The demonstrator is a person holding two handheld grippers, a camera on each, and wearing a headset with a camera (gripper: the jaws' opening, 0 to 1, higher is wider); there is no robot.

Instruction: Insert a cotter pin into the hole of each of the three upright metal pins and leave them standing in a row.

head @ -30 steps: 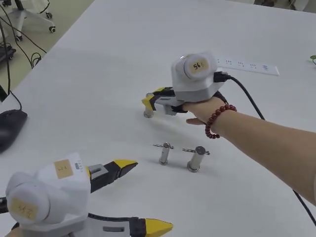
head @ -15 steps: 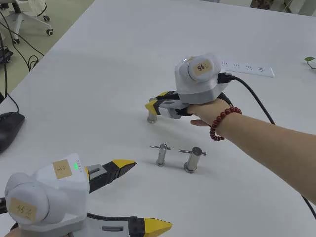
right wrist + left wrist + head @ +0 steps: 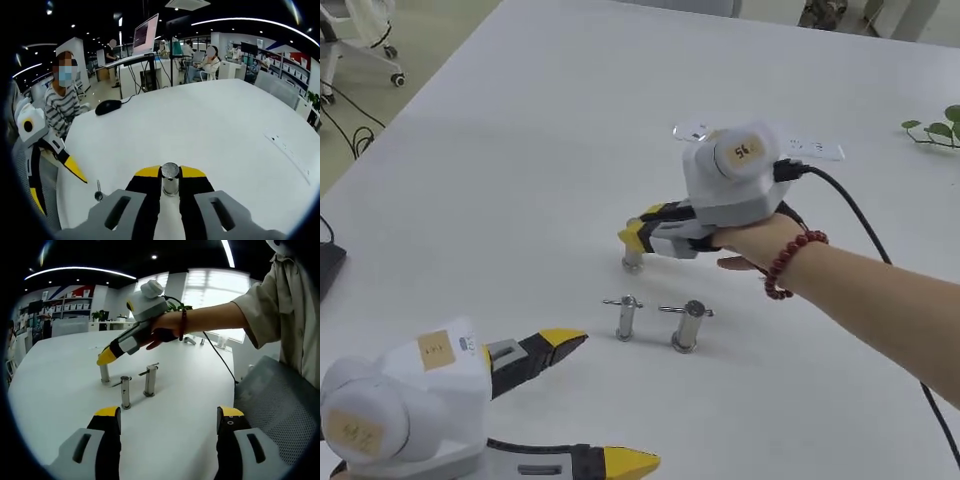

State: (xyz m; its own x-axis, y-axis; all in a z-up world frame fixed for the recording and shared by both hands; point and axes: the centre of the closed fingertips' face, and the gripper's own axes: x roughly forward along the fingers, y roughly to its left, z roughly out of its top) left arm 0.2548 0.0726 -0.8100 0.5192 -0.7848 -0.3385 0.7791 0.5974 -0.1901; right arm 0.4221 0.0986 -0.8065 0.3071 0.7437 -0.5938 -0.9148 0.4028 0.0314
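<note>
**Right claw on the far pin, two pins already fitted**

The white bench (image 3: 520, 150) carries all the work, and a power strip (image 3: 800, 147) lies well back from it. The person's right hand (image 3: 755, 240) reaches in over the bench and holds the right claw (image 3: 632, 238) low and nearly level, with its yellow nose down on the far pin (image 3: 632, 262). In the right gripper view the jaws stand closed in on either side of that pin, whose round head sits between the tips. By the look of it the claw is gripping the pin just under the head. The low, flat hold seems meant to keep the pin upright on its base while it is steadied or shifted.

The left claw (image 3: 617, 400) hovers near the person, its jaws spread wide with nothing between them. It points toward the pins but stays well apart from them — apparently waiting.

Nearer the person, the left-hand pin (image 3: 625, 318) and the right-hand pin (image 3: 687, 327) stand upright side by side. Each carries a cotter pin (image 3: 610, 300) crosswise near its head. The far pin stands behind the left-hand one, out of their line, and I cannot make out a cotter in it — so it looks like the last of the three to finish and bring into the row.
</note>
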